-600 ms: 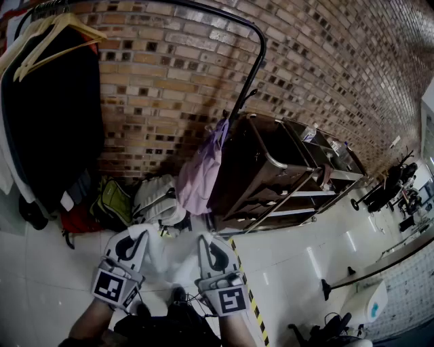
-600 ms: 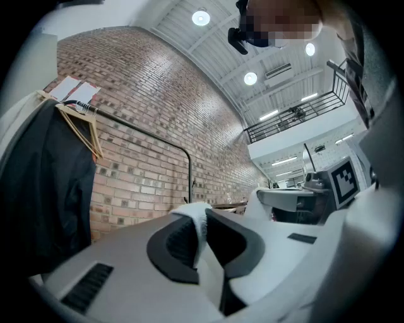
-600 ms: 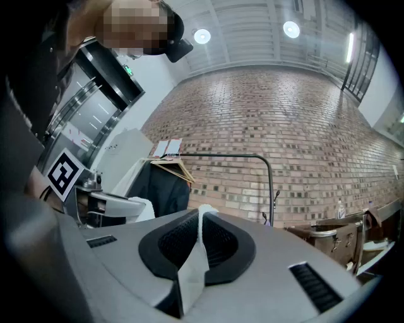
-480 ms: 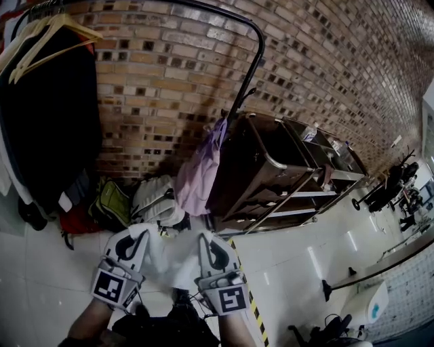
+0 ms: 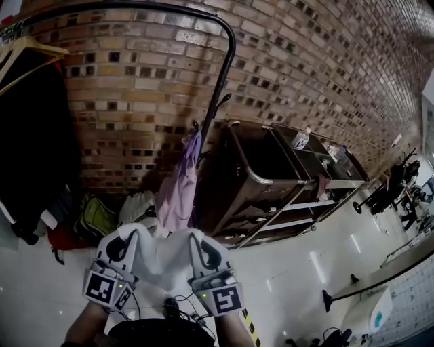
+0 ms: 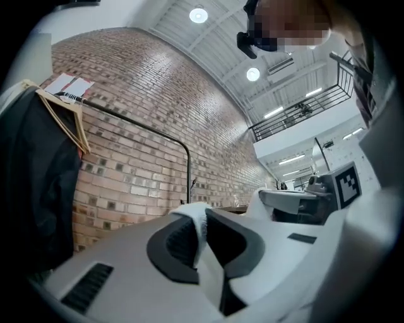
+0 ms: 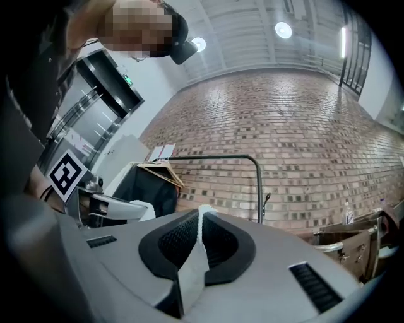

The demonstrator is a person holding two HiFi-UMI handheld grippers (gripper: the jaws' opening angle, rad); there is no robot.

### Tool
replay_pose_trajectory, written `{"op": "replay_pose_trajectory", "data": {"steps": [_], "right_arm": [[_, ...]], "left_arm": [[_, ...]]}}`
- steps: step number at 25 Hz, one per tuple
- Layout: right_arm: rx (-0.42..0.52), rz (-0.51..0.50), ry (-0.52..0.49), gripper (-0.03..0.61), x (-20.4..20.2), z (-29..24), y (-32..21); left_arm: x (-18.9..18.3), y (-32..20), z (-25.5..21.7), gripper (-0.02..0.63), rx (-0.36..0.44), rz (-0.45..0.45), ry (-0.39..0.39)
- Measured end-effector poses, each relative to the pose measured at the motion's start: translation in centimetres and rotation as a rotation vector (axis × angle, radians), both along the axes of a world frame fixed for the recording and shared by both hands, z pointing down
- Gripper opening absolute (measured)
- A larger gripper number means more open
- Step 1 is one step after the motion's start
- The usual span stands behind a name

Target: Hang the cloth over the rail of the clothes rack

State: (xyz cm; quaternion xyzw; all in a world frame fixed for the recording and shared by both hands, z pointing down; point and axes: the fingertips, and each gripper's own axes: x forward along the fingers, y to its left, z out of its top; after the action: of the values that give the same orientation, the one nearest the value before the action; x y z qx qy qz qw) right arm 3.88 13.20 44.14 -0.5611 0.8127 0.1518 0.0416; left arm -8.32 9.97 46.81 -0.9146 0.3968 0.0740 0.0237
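Observation:
A white cloth (image 5: pixel 163 256) is stretched between my two grippers low in the head view. My left gripper (image 5: pixel 127 234) is shut on its left corner, and the cloth (image 6: pixel 197 222) shows pinched between the dark pads. My right gripper (image 5: pixel 201 237) is shut on the other corner, where a thin fold of cloth (image 7: pixel 201 234) stands between its jaws. The black rail (image 5: pixel 135 8) of the clothes rack runs above and ahead, then bends down at its right end. In both gripper views the rail (image 6: pixel 139 123) (image 7: pixel 208 158) lies beyond the jaws, well apart from the cloth.
Dark garments (image 5: pixel 27 135) on wooden hangers fill the rail's left part. A lilac garment (image 5: pixel 178 190) hangs by the right post. A metal trolley (image 5: pixel 271 176) stands right of the rack. Bags (image 5: pixel 95 217) lie on the floor under it, against a brick wall.
The head view has tilted up and toward the rack, so the rail's top now shows. Both grippers still hold the cloth and sit slightly higher in the picture.

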Motion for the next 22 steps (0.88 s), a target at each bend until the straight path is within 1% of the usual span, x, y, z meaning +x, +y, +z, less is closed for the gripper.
{"op": "replay_pose_trajectory", "data": {"steps": [4, 7, 10, 13, 18, 22], "right_arm": [[0.02, -0.006, 0.002, 0.019, 4.5, -1.2, -3.0], [0.027, 0.01, 0.022, 0.019, 7.5, -1.6, -5.1], [0.018, 0.042, 0.031, 0.02, 10.8, -1.8, -7.1], [0.004, 0.041, 0.017, 0.019, 13.6, -1.7, -8.6], [0.013, 0.036, 0.037, 0.018, 16.4, -1.9, -10.5], [0.007, 0.042, 0.019, 0.018, 17.7, -2.0, -12.2]], "left_arm": [[4.9, -2.5, -0.8, 0.041, -0.007, 0.023, 0.002], [8.2, -4.3, -1.2, 0.041, 0.002, 0.034, -0.004], [11.7, -5.7, -1.4, 0.041, 0.013, 0.025, -0.008], [14.9, -6.9, -1.1, 0.041, 0.007, 0.02, 0.001], [18.3, -9.2, -1.5, 0.041, 0.017, 0.016, -0.008], [19.8, -11.2, -2.0, 0.041, 0.017, 0.029, -0.013]]}}
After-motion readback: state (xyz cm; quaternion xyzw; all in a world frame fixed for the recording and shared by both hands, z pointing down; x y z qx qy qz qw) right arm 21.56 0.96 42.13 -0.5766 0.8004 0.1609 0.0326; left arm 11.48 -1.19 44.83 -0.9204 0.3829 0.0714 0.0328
